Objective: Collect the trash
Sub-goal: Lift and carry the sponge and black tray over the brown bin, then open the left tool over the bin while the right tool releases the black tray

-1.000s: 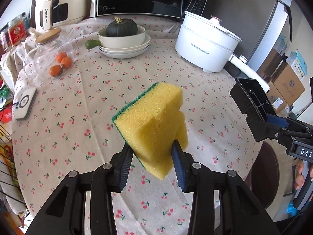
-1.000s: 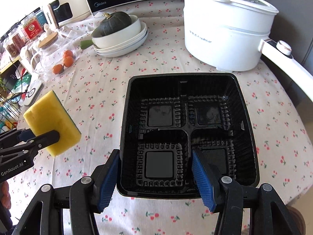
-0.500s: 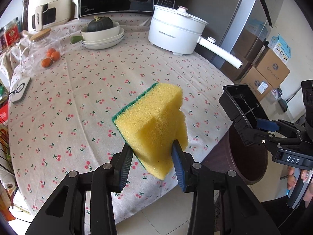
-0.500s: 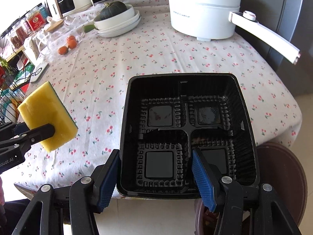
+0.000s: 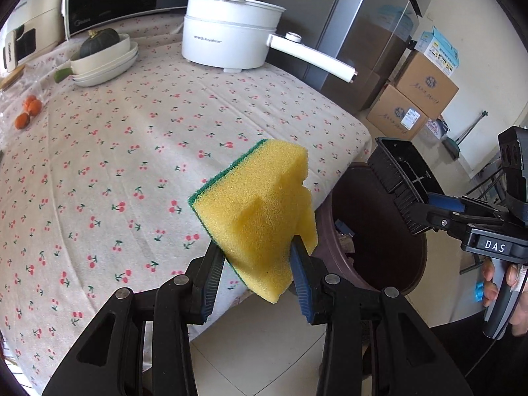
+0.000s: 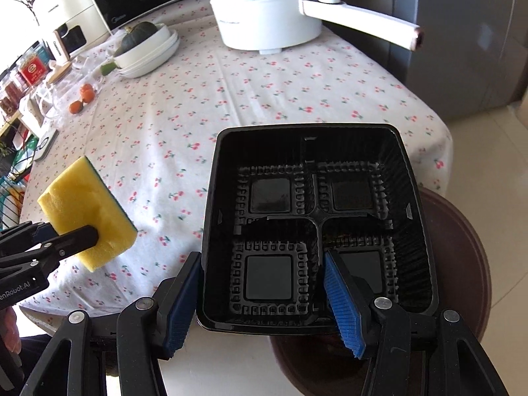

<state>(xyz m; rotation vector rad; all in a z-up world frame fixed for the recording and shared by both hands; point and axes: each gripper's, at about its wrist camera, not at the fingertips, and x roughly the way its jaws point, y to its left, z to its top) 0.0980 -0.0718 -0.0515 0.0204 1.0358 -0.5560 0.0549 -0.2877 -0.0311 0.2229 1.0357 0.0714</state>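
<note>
My left gripper [image 5: 255,274] is shut on a yellow sponge [image 5: 260,211] with a green scouring side, held in the air past the table's edge. The sponge also shows in the right wrist view [image 6: 87,209]. My right gripper [image 6: 264,300] is shut on an empty black plastic food tray [image 6: 313,221], one finger outside its wall and one inside. The tray [image 5: 406,184] hangs over a dark brown round trash bin [image 5: 379,231], which also shows under the tray in the right wrist view [image 6: 462,264]. Some trash lies inside the bin.
A round table with a cherry-print cloth [image 5: 132,151] carries a white electric pot [image 5: 231,43] with a long handle, stacked bowls with a green squash [image 5: 102,56], and oranges [image 5: 28,112]. Cardboard boxes [image 5: 415,99] stand on the floor by a grey fridge [image 5: 363,33].
Both grippers have pulled back from over the table to beyond its edge, carrying the sponge and the tray. The tray now hangs over the trash bin.
</note>
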